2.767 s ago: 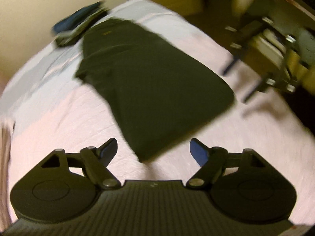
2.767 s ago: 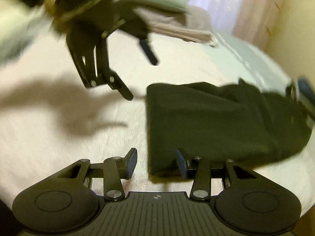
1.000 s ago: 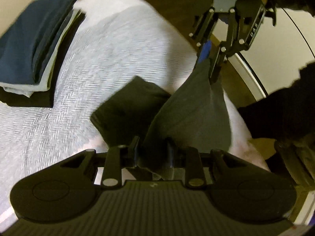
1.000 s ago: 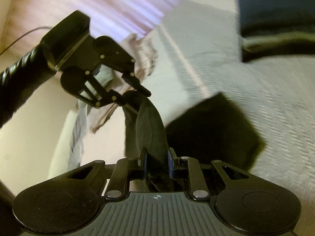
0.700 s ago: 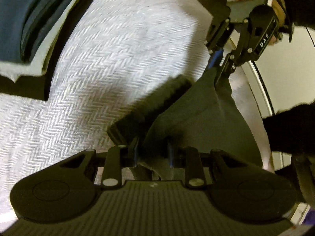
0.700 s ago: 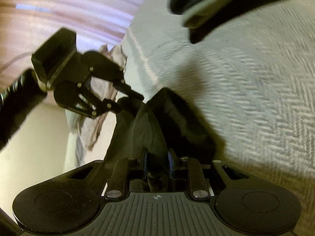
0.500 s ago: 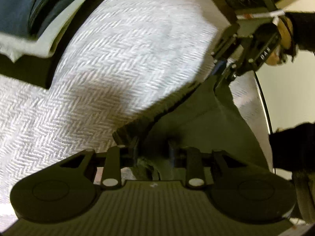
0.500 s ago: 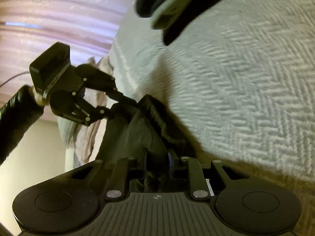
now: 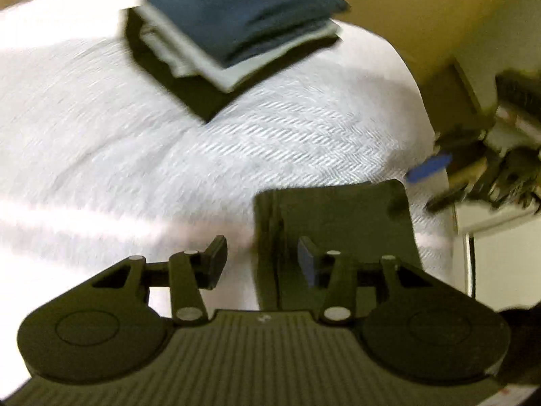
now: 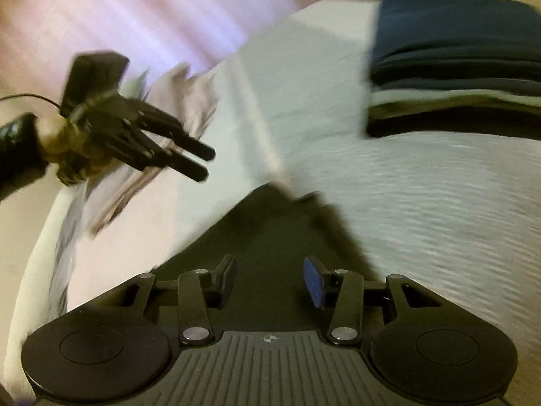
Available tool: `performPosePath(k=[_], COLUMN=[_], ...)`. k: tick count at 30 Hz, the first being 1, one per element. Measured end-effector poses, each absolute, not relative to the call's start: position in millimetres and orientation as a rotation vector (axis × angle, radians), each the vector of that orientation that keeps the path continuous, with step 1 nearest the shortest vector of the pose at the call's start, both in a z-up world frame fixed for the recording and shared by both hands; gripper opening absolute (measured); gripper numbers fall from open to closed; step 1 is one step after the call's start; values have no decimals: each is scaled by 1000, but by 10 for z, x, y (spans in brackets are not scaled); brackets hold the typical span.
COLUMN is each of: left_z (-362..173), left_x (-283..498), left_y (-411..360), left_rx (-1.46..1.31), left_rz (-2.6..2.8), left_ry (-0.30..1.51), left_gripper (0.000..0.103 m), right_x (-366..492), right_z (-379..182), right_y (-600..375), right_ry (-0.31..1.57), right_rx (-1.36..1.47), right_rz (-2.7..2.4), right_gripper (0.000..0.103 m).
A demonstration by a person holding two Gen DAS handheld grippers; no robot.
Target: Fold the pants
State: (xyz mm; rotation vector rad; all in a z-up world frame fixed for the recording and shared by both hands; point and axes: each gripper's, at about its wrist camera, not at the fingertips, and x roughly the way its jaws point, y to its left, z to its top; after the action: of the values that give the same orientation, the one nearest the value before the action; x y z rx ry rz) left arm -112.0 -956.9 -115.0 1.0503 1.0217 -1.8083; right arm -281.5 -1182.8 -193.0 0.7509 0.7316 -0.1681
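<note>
The dark green pants (image 9: pixel 341 223) lie folded into a compact rectangle on the white bedspread (image 9: pixel 135 155). My left gripper (image 9: pixel 262 260) hovers over their left edge, its jaws opening, and the pads touch no cloth. In the right wrist view the pants (image 10: pixel 270 233) lie flat under my right gripper (image 10: pixel 270 277). Its jaws are opening too, with nothing pinched. The left gripper (image 10: pixel 203 160) hangs in the air to the left, off the pants, held by a hand (image 10: pixel 54 135). The right gripper (image 9: pixel 429 167) shows blurred just past the pants' far right corner.
A stack of folded clothes (image 9: pixel 236 34), navy on top, sits further back on the bed, and the same stack (image 10: pixel 456 61) appears at the upper right. A crumpled beige cloth (image 10: pixel 169 115) lies near the bed's left edge. Furniture (image 9: pixel 500 128) stands off the bed's right side.
Both grippers were shut on the pants' edge and have let go. The pants dropped from hanging between them to lying flat and folded. Both grippers have pulled back from the cloth.
</note>
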Motion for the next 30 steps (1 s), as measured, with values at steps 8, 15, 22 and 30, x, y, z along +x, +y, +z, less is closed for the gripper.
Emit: performPosePath(k=[8, 15, 22, 30], left_z=[-1224, -1584, -2166, -1994], left_x=[-695, -740, -624, -664], left_y=[-8200, -7383, -7357, -7173], left_rx=[715, 516, 416, 340], left_rz=[-1496, -1439, -1382, -1260], left_ry=[1203, 1319, 1338, 1323], left_gripper=[40, 39, 25, 37], right_x=[-2315, -2330, -2425, -2538], right_z=[-2595, -2242, -2400, -1989], right_y=[-12053, -11687, -11311, -11447], right_ry=[896, 912, 952, 946], right_rx=[802, 658, 604, 617], right_rz=[-185, -281, -298, -267], right_gripper=[35, 33, 33, 51])
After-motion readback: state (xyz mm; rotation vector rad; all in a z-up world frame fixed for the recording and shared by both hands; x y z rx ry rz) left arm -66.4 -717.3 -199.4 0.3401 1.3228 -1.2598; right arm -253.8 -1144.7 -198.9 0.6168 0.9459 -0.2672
